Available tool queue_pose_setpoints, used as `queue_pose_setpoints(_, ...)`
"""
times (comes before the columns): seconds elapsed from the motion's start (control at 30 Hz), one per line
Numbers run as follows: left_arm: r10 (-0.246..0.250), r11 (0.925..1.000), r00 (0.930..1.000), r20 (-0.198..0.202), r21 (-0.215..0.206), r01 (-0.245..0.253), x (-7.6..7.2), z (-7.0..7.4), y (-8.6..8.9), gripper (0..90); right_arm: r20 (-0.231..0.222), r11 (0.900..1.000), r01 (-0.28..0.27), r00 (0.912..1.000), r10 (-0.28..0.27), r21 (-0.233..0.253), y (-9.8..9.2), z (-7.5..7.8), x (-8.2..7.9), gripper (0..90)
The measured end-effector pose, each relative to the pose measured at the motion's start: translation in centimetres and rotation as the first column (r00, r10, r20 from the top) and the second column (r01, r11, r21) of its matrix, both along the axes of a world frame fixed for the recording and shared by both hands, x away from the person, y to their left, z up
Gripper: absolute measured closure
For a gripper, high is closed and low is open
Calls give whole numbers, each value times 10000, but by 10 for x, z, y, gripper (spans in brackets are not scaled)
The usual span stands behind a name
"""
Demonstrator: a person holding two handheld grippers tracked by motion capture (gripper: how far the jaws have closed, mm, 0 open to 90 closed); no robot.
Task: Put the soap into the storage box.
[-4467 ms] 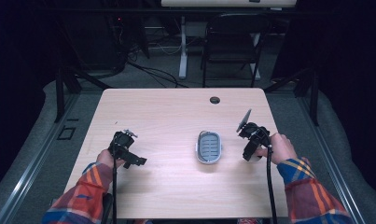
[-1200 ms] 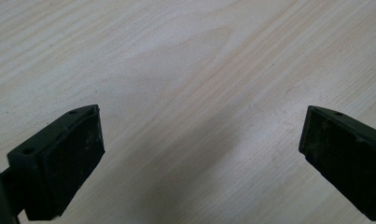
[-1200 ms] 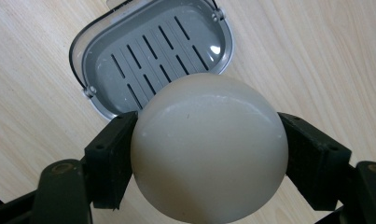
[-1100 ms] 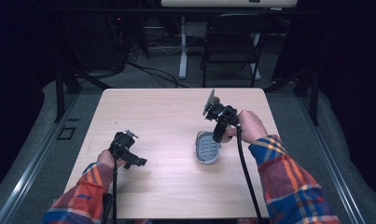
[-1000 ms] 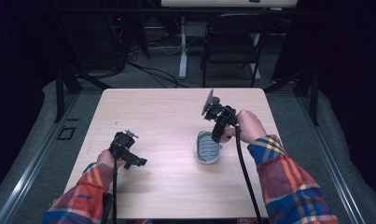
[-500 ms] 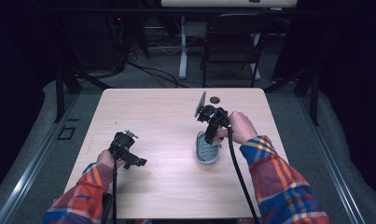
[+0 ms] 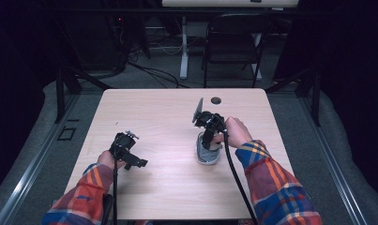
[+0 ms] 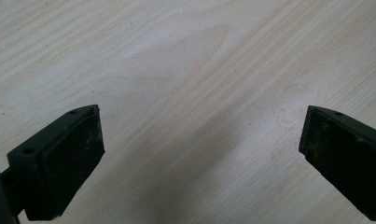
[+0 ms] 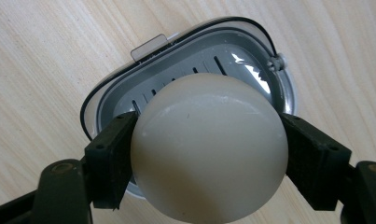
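A pale wooden table (image 7: 168,117) carried a grey soap dish (image 7: 207,154), which lay flat on the wood directly beneath the fingers (image 9: 111,158) of the right gripper (image 9: 209,161).

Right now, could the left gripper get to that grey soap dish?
Probably yes: the left gripper is open, holds nothing, and bare table lies between it and the soap dish, though the right gripper holds a soap above it.

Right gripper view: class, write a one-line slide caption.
Right gripper clamps a cream oval soap bar just above a grey slotted soap dish on the wooden table.
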State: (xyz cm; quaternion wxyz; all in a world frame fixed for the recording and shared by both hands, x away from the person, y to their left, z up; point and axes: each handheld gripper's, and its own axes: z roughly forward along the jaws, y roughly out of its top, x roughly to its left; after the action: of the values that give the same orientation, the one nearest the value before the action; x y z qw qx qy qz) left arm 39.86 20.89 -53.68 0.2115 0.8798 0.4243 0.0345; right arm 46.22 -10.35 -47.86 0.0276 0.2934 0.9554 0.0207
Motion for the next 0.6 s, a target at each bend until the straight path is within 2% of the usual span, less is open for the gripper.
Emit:
queue_pose_setpoints(0.37,-9,10000,10000,-5,14,9,0,0,0,0,-125,9993,-196,9997,191,-329,6,-17,0,246)
queue_pose_setpoints(0.6,-7,10000,10000,-54,23,7,0,0,0,0,-130,9993,-270,9996,267,-275,6,-25,0,245)
